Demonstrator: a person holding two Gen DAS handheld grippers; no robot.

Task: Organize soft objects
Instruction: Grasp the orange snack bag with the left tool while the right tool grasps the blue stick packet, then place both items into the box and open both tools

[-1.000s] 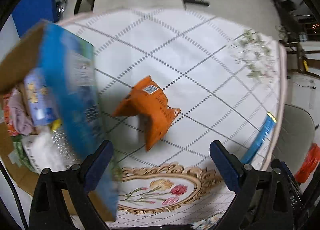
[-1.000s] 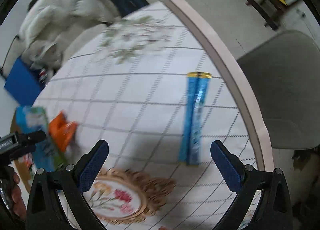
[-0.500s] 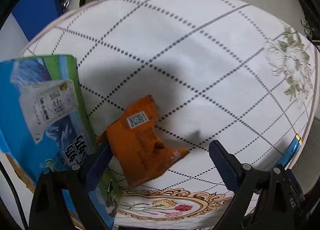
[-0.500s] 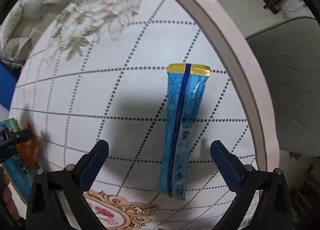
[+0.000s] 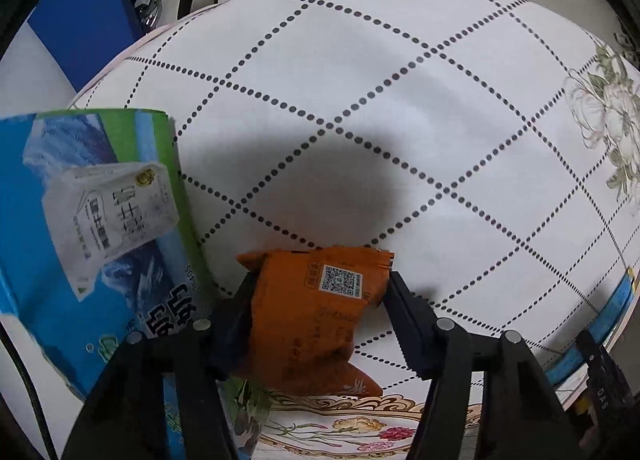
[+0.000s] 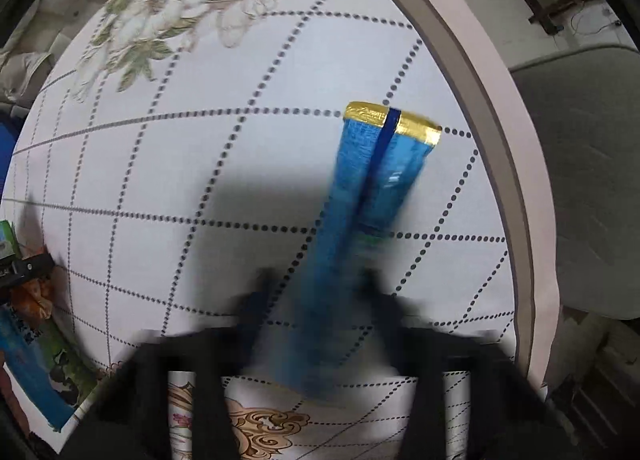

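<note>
An orange snack packet point(image 5: 316, 308) with a QR code lies on the white checked tablecloth point(image 5: 360, 119). My left gripper point(image 5: 318, 292) has its fingers point(image 5: 404, 316) pressed on both sides of the packet. A long blue packet with a gold end point(image 6: 360, 211) lies near the table's right edge. My right gripper point(image 6: 316, 292) straddles its near part, blurred, with the jaws close against its sides. The orange packet also shows at the far left of the right wrist view point(image 6: 34, 294).
A blue and green printed carton point(image 5: 92, 244) stands at the left, touching the orange packet's side. The table's rim point(image 6: 492, 107) curves close to the blue packet, with a grey chair point(image 6: 580, 163) beyond it. A blue panel point(image 5: 84, 15) and pale cushions stand behind the table.
Both grippers have moved forward and down onto their packets. The jaws of each have narrowed from wide open to the packet's sides.
</note>
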